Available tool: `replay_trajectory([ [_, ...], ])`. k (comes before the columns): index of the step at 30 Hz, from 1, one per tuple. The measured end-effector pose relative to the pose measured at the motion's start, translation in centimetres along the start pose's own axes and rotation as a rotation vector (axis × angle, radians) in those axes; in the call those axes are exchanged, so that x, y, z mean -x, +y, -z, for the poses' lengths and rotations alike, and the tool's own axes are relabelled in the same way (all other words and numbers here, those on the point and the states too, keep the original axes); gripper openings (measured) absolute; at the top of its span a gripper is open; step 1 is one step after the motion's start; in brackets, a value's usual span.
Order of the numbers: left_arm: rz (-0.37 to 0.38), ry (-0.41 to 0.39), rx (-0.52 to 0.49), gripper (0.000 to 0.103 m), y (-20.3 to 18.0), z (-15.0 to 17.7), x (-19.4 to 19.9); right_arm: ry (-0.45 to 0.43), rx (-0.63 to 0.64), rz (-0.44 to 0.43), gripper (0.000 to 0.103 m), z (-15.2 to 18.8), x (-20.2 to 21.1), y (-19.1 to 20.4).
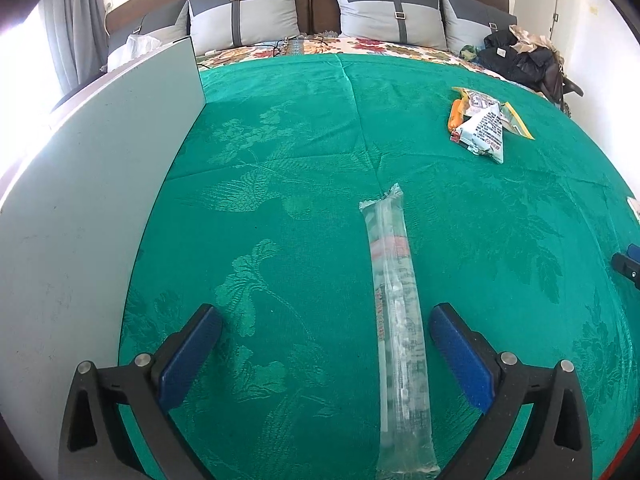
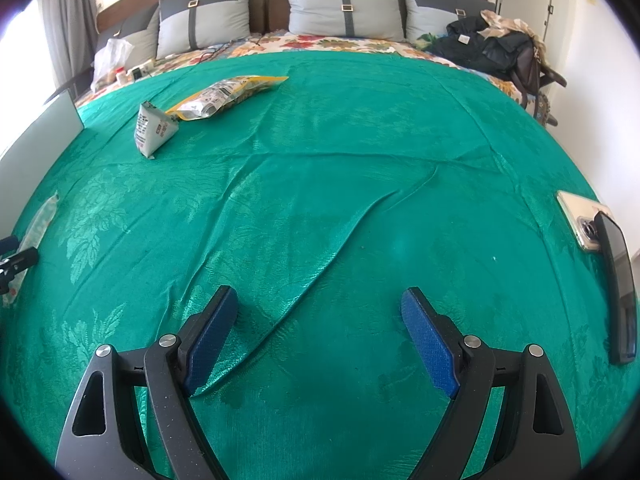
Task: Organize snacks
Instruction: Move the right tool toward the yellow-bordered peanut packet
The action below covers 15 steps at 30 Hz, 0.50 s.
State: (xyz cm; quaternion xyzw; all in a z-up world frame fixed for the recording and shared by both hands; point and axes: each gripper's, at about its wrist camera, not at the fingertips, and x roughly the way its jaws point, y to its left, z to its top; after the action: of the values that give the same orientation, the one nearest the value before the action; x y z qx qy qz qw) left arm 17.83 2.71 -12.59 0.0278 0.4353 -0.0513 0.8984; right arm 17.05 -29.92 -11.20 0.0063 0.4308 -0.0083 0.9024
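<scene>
the left gripper (image 1: 326,330) is wide open, and the long clear plastic snack tube (image 1: 396,320) lies loose on the green bed cover (image 1: 280,168) between its fingers. the right gripper (image 2: 320,312) is open and empty. only the right view shows two phones (image 2: 600,248).

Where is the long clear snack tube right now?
In the left wrist view, the clear snack tube lies flat on the green cloth, near the open left gripper's right finger.
</scene>
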Motion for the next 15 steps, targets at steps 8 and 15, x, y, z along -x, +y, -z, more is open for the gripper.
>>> replay_trajectory([
  [8,0.001,0.000,0.001,0.103,0.0,0.0,0.0,0.058,-0.069,-0.103,0.086,-4.0,-0.9,0.3],
  [15,0.001,0.000,0.001,0.103,0.0,0.0,0.0,0.160,-0.331,-0.230,0.087,-15.2,-6.6,1.4],
])
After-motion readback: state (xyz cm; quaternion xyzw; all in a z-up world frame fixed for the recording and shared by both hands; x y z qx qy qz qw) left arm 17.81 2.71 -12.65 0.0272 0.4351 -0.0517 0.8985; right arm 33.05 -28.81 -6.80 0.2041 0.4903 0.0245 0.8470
